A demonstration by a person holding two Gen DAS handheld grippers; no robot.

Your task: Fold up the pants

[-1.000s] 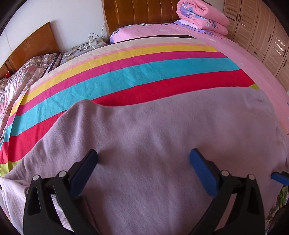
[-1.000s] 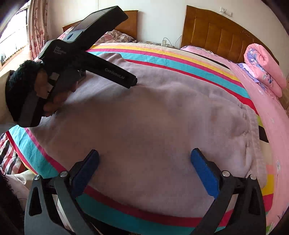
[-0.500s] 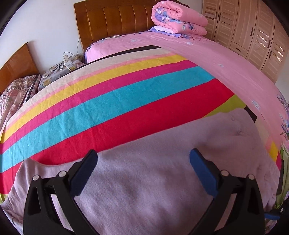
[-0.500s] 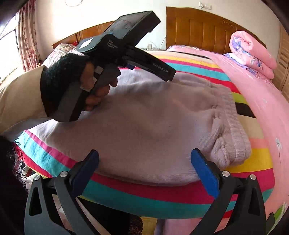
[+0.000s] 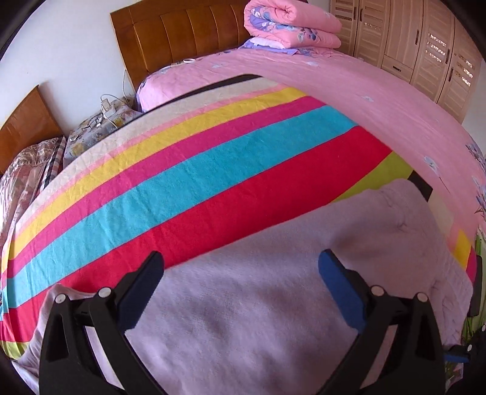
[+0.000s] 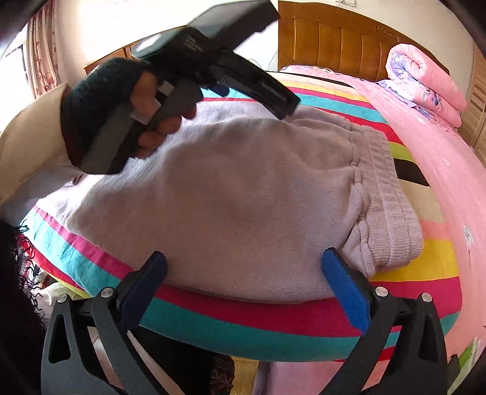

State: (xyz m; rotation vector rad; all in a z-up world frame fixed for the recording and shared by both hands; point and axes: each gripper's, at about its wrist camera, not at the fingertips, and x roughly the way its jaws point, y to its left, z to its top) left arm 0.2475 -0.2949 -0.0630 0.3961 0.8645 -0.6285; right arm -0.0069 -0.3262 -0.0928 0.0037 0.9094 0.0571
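Where the striped blanket (image 5: 194, 182) covers the near part of the bed, a pair of pale lilac pants (image 6: 231, 206) lies flat upon it, ribbed waistband (image 6: 385, 194) toward the pink bedsheet (image 5: 379, 100) on the right. Left gripper (image 5: 240, 267): held above the pants, jaws spread wide, nothing between them; in the right wrist view its black body (image 6: 231, 66) is seen gripped by a hand (image 6: 158, 121) in a dark knitted cuff over a light sleeve, its tip low over the far side of the pants; whether it touches the cloth cannot be told. Right gripper (image 6: 243, 270): jaws likewise spread wide and empty, poised at the near edge of the pants, its blue-padded right finger (image 6: 346, 294) just beside the waistband corner. Also present: a rolled pink floral quilt (image 5: 291, 24) at the far end of the sheet, a wooden headboard (image 5: 179, 36), and pale wooden wardrobe doors (image 5: 425, 45) at far right.
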